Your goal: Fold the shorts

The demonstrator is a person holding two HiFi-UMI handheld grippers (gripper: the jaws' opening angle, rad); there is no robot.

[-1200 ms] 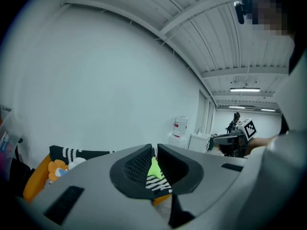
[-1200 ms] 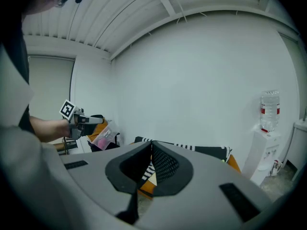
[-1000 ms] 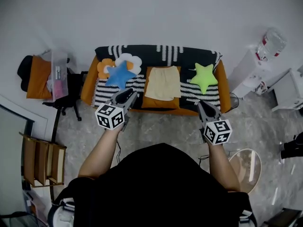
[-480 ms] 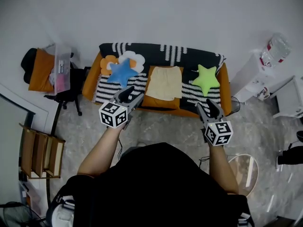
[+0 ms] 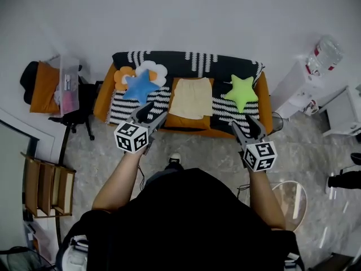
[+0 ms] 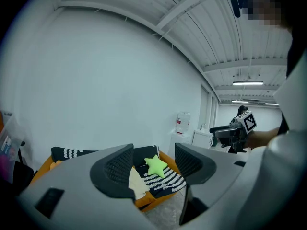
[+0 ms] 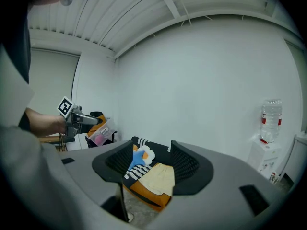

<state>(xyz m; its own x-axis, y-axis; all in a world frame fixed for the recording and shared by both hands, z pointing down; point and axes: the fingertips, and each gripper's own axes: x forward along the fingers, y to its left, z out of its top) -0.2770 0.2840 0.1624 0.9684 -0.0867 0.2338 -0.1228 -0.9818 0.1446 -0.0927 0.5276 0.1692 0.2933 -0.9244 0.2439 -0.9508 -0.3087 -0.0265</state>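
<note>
The pale yellow shorts [image 5: 192, 97] lie flat on the seat of an orange sofa [image 5: 101, 103], which is draped with a black-and-white striped blanket. Both grippers hang in the air in front of the sofa, well short of the shorts. My left gripper [image 5: 149, 113] is off to the shorts' left and my right gripper [image 5: 243, 127] to their right. The jaws of both are opening, with nothing between them. In the left gripper view the left gripper [image 6: 154, 164] frames the shorts [image 6: 136, 183] far off. In the right gripper view the right gripper [image 7: 152, 164] frames the shorts [image 7: 158, 178] too.
On the sofa lie a blue star cushion [image 5: 140, 87], a flower cushion [image 5: 153, 70] and a green star cushion [image 5: 241, 93]. A water dispenser [image 5: 321, 52] stands to the right. A chair with orange cloth [image 5: 44, 89] and a wooden shelf [image 5: 48, 193] are on the left, a round glass table [image 5: 294, 203] at lower right.
Both grippers' jaws have spread from nearly shut to wide apart. The hands have stayed in front of the sofa, and the shorts have not moved.
</note>
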